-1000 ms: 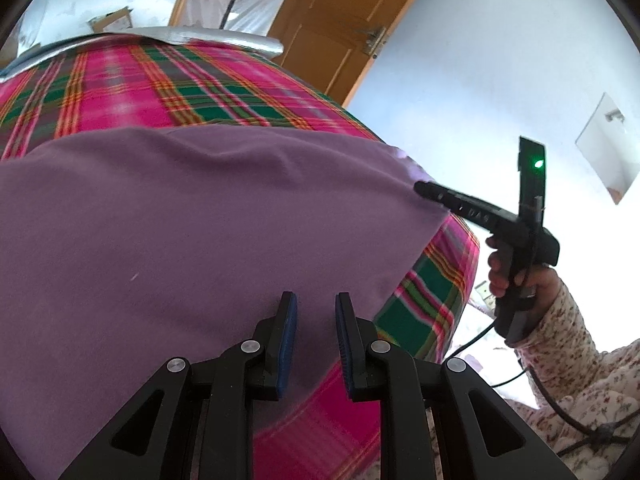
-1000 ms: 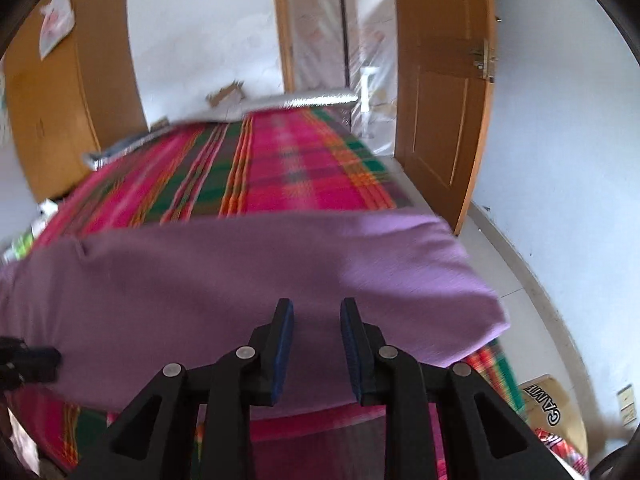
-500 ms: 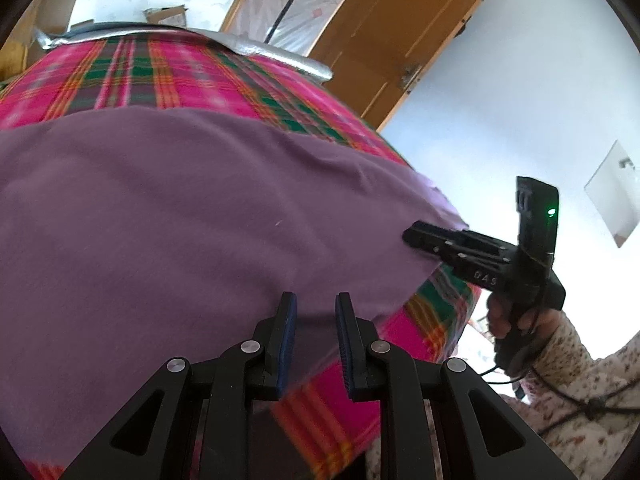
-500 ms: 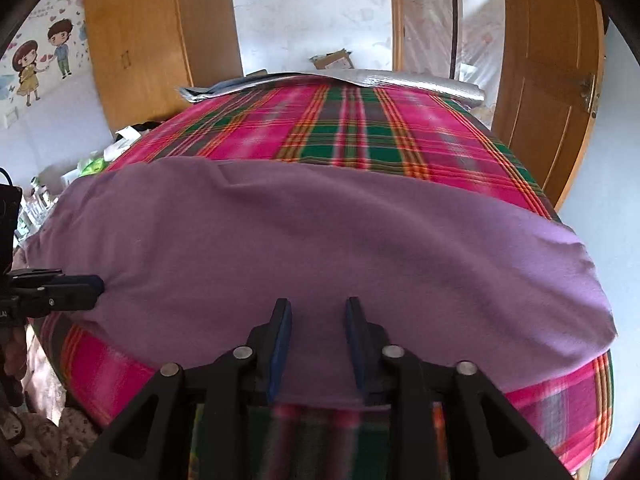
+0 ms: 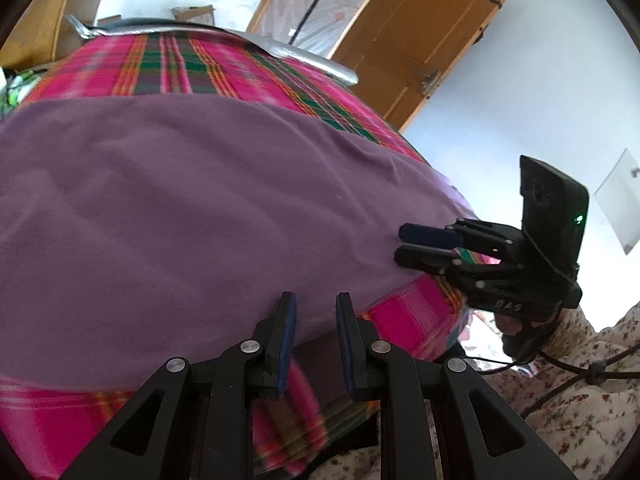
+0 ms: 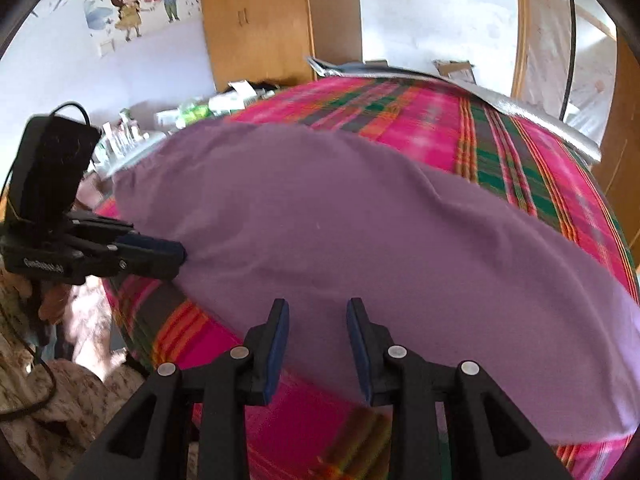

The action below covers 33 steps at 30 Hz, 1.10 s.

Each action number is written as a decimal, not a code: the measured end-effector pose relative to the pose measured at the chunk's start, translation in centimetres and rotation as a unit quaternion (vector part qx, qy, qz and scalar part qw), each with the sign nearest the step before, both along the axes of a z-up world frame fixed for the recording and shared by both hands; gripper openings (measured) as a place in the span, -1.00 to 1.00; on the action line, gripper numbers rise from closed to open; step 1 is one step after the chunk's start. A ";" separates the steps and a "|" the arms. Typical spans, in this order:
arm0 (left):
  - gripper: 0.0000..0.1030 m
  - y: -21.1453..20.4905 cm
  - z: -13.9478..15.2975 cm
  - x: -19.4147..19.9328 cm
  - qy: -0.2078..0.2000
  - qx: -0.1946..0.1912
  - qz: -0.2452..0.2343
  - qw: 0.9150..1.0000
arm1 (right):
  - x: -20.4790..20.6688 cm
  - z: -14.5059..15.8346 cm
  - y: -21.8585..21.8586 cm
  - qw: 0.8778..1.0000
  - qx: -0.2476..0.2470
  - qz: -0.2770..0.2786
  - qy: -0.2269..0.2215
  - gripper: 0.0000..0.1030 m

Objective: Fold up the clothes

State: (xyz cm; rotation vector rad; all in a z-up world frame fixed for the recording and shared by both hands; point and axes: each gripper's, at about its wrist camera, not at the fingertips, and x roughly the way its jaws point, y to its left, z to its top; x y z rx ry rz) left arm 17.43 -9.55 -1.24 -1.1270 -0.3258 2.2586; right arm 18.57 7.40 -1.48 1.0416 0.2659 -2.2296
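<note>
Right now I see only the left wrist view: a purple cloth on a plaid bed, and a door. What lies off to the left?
Observer: A cartoon sticker of two children, high on the wall.
Operator: And below it?
Observer: Bottles and packets, crowded just beyond the cloth's far corner.
Operator: Where does my gripper reach?
Observer: Seen from the side, the left gripper's tips are at the cloth's left edge.

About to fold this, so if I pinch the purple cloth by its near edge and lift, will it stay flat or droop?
The purple cloth will likely droop: it follows the bed's curve with soft wrinkles. It looks thin, so probably light. It may drag rather than slide on the plaid cover.
</note>
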 end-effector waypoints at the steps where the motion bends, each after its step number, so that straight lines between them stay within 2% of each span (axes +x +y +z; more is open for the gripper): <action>1: -0.60 -0.3 0.2 -0.2 0.004 -0.006 0.009 1.000 | -0.3 0.2 -0.3 1.000 -0.006 0.000 -0.002 -0.39; 4: -0.60 -1.3 0.6 -1.2 0.009 -0.007 0.031 0.999 | -1.1 0.0 -1.5 1.000 -0.011 0.005 -0.009 -0.39; 6: -0.60 -1.9 0.6 -1.8 0.008 -0.001 0.042 0.999 | -1.0 -0.6 -2.6 0.999 -0.007 0.030 -0.027 -0.39; 11: -0.60 -2.7 0.7 -3.6 0.002 0.011 0.065 0.998 | -1.4 0.3 -3.8 0.998 -0.005 0.059 -0.012 -0.39; 20: -0.60 -4.5 4.2 -7.8 0.036 0.028 0.093 0.995 | -8.4 6.8 -1.7 0.998 -0.060 0.004 0.037 -0.39; 23: -0.60 -5.6 4.2 -9.7 0.028 0.029 0.116 0.992 | -11.9 6.5 -1.5 0.998 -0.057 -0.012 0.015 -0.39; 27: -0.60 -8.0 2.4 -11.5 -0.009 0.019 0.163 0.986 | -16.0 3.5 -1.7 0.996 -0.053 -0.041 -0.051 -0.39; 33: -0.60 -11.8 0.1 -11.7 -0.053 0.015 0.236 0.970 | -18.2 0.2 -2.9 0.992 -0.051 -0.016 -0.110 -0.39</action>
